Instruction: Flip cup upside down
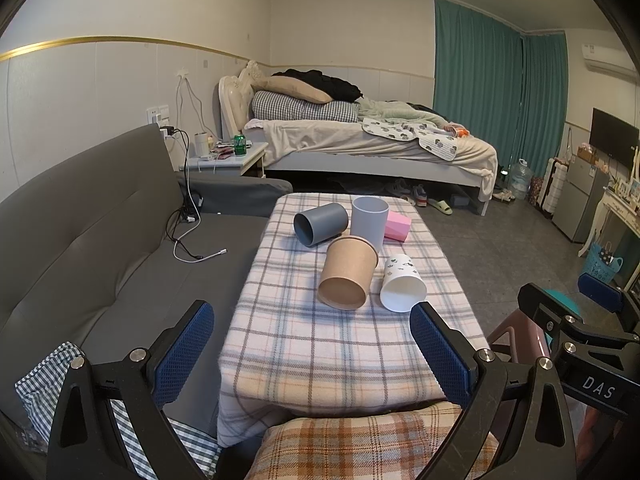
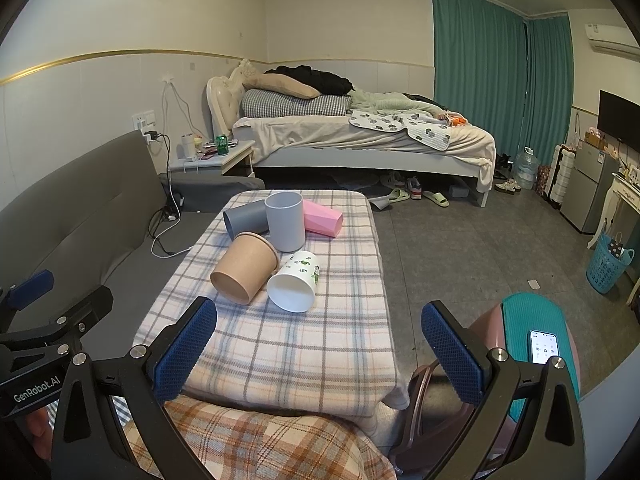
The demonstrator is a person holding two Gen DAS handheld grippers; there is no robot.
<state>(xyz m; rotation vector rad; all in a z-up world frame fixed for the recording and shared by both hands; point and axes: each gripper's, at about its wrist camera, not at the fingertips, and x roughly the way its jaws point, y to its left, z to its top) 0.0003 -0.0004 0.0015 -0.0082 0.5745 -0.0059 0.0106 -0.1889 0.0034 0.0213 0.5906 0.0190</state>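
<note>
Several cups are on a plaid-covered table (image 1: pixel 320 352) (image 2: pixel 280 344). A brown paper cup (image 1: pixel 348 272) (image 2: pixel 245 267) lies on its side, its flat base toward me. A white patterned cup (image 1: pixel 402 283) (image 2: pixel 294 281) lies on its side beside it, mouth toward me. A dark grey cup (image 1: pixel 320 224) (image 2: pixel 244 218) and a pink cup (image 1: pixel 397 225) (image 2: pixel 323 218) lie on their sides at the far end. A light grey cup (image 1: pixel 369 219) (image 2: pixel 285 220) stands upright. My left gripper (image 1: pixel 312 354) and right gripper (image 2: pixel 320 356) are open and empty, held back over the table's near edge.
A grey sofa (image 1: pixel 100 248) runs along the table's left. A bed (image 1: pixel 360 140) stands behind. A stool with a teal cushion and a phone (image 2: pixel 543 346) is at the right. A plaid cushion (image 1: pixel 352 444) lies below the grippers. A blue basket (image 2: pixel 608 264) is far right.
</note>
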